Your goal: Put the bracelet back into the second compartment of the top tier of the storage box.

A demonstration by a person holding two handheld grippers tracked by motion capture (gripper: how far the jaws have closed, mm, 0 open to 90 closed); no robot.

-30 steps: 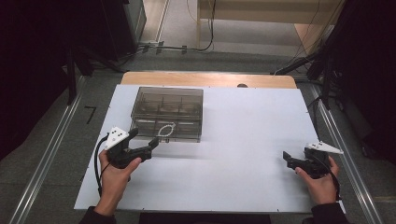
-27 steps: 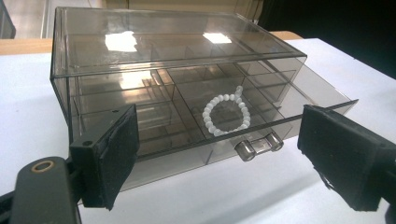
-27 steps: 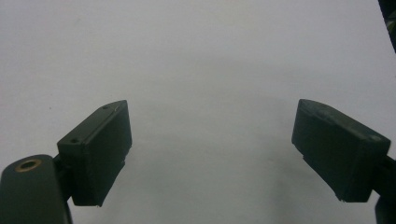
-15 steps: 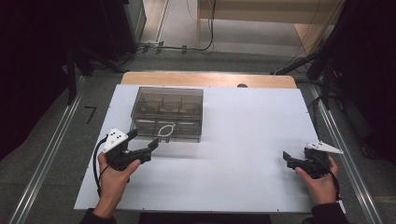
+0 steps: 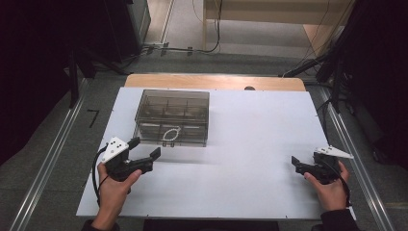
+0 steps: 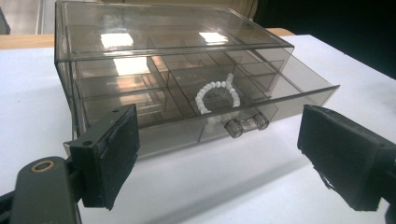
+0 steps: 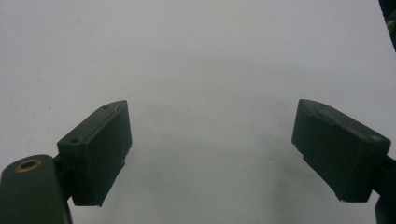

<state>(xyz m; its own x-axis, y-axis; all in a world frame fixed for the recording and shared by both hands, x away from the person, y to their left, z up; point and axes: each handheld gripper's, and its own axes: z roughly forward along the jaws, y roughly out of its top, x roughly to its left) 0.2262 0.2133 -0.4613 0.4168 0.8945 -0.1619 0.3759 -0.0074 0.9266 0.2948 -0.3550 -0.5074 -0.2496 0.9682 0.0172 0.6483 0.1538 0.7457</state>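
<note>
A smoky clear plastic organiser box (image 5: 172, 103) (image 6: 159, 42) stands on the white table (image 5: 260, 139) at the left of centre. Its drawer (image 6: 280, 95) is pulled out a little, with a clear knob (image 6: 244, 125) on the front. A white bead bracelet (image 5: 170, 134) (image 6: 215, 94) lies in a front compartment of the drawer. My left gripper (image 5: 144, 147) (image 6: 217, 154) is open just in front of the drawer, its jaws wide apart and holding nothing. My right gripper (image 5: 304, 162) (image 7: 212, 149) is open over bare table near the right edge, far from the box.
A wooden tabletop strip (image 5: 216, 82) runs behind the white board. Metal rails (image 5: 48, 163) flank the table on both sides, and cables (image 5: 211, 45) lie on the floor beyond. Wide bare white surface (image 7: 196, 56) spreads between the box and my right gripper.
My left gripper has drawn back slightly from the drawer front toward the near edge. The right gripper and the box have stayed where they were.
</note>
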